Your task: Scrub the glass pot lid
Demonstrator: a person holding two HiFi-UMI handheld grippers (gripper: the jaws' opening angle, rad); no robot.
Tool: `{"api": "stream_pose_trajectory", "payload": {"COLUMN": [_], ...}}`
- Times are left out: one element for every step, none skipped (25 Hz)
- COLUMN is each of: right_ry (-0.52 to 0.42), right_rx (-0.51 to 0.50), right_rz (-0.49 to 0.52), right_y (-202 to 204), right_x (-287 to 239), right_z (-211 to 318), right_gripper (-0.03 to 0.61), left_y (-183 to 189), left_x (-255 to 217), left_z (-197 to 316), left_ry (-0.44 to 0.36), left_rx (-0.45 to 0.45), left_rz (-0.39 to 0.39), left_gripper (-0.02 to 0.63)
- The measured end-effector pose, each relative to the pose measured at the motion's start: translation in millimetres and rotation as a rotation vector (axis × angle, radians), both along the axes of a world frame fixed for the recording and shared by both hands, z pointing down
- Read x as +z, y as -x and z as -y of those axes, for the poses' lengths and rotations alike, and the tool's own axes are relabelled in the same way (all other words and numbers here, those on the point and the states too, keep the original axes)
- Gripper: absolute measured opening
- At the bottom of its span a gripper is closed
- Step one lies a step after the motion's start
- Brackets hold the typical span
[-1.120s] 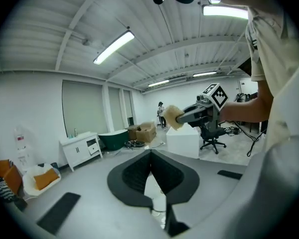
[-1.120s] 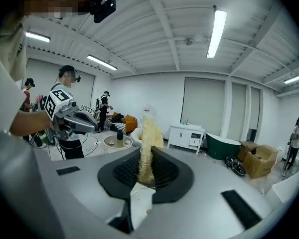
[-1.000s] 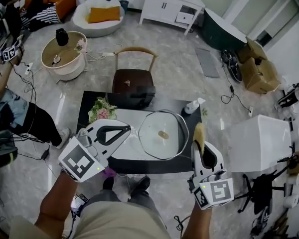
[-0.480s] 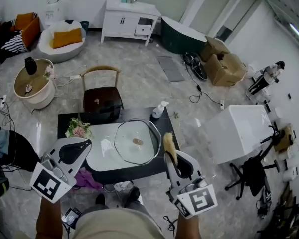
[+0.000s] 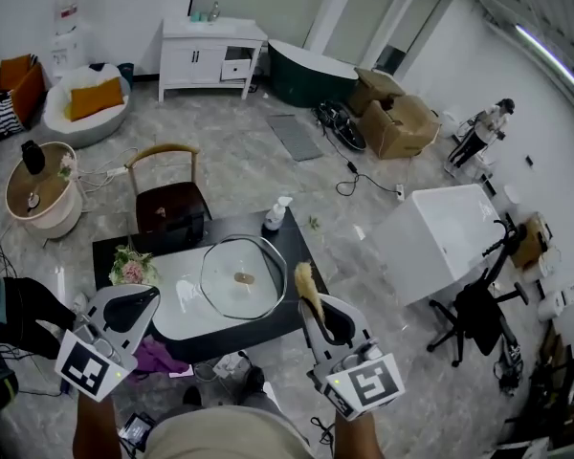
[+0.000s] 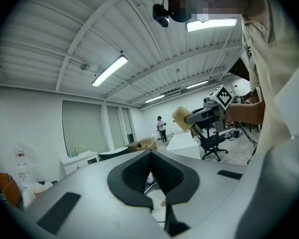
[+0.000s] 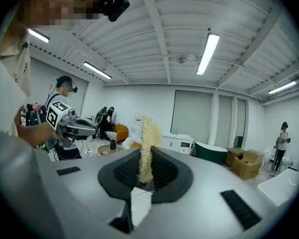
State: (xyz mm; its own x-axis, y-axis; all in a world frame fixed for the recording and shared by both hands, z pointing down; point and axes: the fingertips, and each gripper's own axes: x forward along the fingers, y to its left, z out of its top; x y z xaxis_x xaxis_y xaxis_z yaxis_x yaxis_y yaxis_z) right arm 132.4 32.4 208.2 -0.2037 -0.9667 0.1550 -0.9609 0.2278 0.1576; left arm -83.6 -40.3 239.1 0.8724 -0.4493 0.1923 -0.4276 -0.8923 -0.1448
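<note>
**Mia:** Where is the glass pot lid (image 5: 225, 290)?

**Ben:** In the middle of the head view. It lies flat on a white mat (image 5: 172, 309) on the dark table (image 5: 292, 237). Its little knob (image 5: 244, 278) points up. A spray bottle (image 5: 275, 213) stands just past it, near the table's far edge.

**Mia:** What is the right gripper (image 7: 144, 176) doing?

**Ben:** Its two fingers are pinching a yellow, stringy scrubber (image 7: 145, 141). The scrubber sticks up and out of the tips. In the head view it is at the bottom, a bit right of the middle. It is near the lid's edge but not touching the glass.

**Mia:** And the left gripper (image 6: 151, 169)?

**Ben:** Its fingers are pressed together with nothing between them. It is at the lower left of the head view, beside the mat and apart from the lid.

**Mia:** So is the scrubbing going on?

**Ben:** I don't think so. Both grippers are held up off the table. It looks like the getting-ready part, just before the rubbing.

**Mia:** What comes next?

**Ben:** I guess the right one must tip down until the scrubber sits on the glass, then rub it around. The lid could slide on that smooth mat. So the left one may need to spread its fingers and hold the rim or knob.
</note>
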Motion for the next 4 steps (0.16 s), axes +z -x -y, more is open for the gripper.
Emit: {"api": "stream_pose_trajectory", "payload": {"right_ry": [0.0, 0.001, 0.002, 0.002], "right_rx": [0.001, 0.002, 0.003, 0.004], "right_rz": [0.001, 0.002, 0.003, 0.004], "right_y": [0.4, 0.8, 1.3, 1.7], "right_x": [0.8, 1.6, 2.3, 3.1], "right_z": [-1.2, -2.3, -3.4, -4.4], "right_gripper": [0.038, 0.04, 0.039, 0.039], "left_y": [0.3, 0.5, 0.7, 0.9], "left_x": [1.0, 1.9, 2.7, 3.6], "left_z": [-1.2, -2.4, -3.5, -4.6], "left_ry": [0.0, 0.001, 0.003, 0.005], "left_rx": [0.002, 0.003, 0.004, 0.005], "left_rz": [0.001, 0.002, 0.003, 0.003], "left_gripper": [0.015, 0.015, 0.015, 0.015]}}
